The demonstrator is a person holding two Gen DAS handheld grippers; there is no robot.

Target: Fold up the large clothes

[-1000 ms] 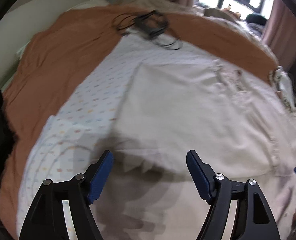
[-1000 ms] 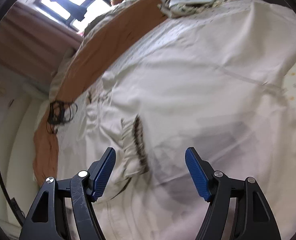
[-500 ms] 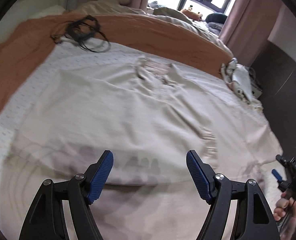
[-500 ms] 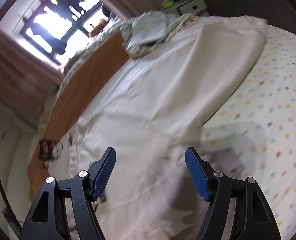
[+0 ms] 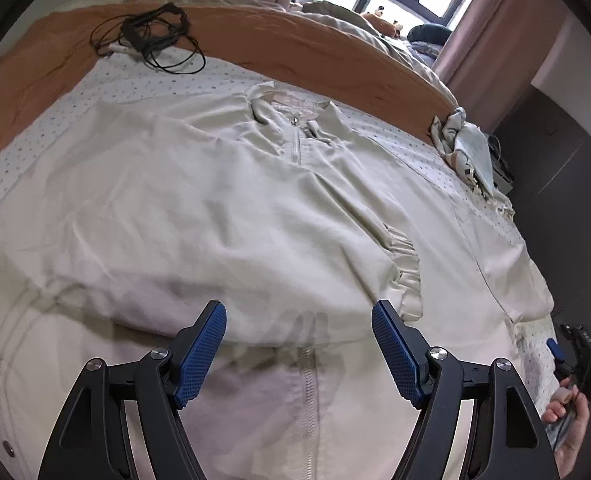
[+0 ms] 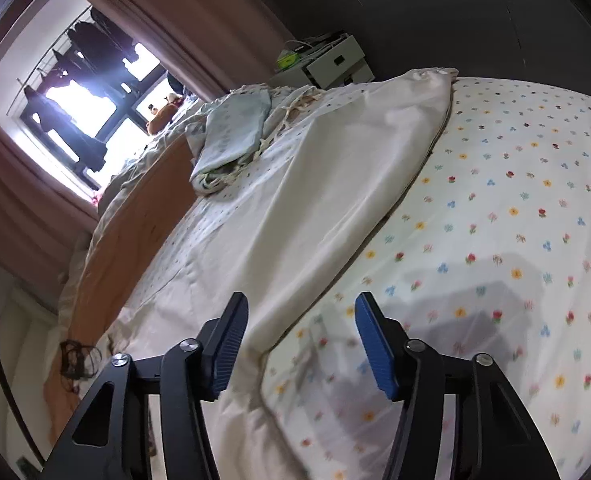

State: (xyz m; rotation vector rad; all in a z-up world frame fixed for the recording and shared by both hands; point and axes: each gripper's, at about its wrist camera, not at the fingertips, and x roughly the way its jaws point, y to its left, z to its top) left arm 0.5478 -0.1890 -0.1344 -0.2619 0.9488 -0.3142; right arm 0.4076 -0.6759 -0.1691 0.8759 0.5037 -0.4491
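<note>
On the floral bedsheet (image 6: 495,240), a cream jacket (image 5: 215,200) lies spread flat; left gripper (image 5: 299,344) hovers wide open over its hem, right gripper (image 6: 301,340) (jaws just narrowing, gripping nothing) at its edge.

I saw bare floral sheet (image 6: 515,208) from 12 to 3 o'clock; crumpled cloth (image 6: 231,140) and black cables (image 5: 151,34) sat at 11.

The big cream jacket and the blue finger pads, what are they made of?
The jacket looks like thin woven cloth, matte: it creases softly and has a zipper. The finger pads look like rubber or textured plastic, judging by their dotted surface; which one is unclear.
</note>
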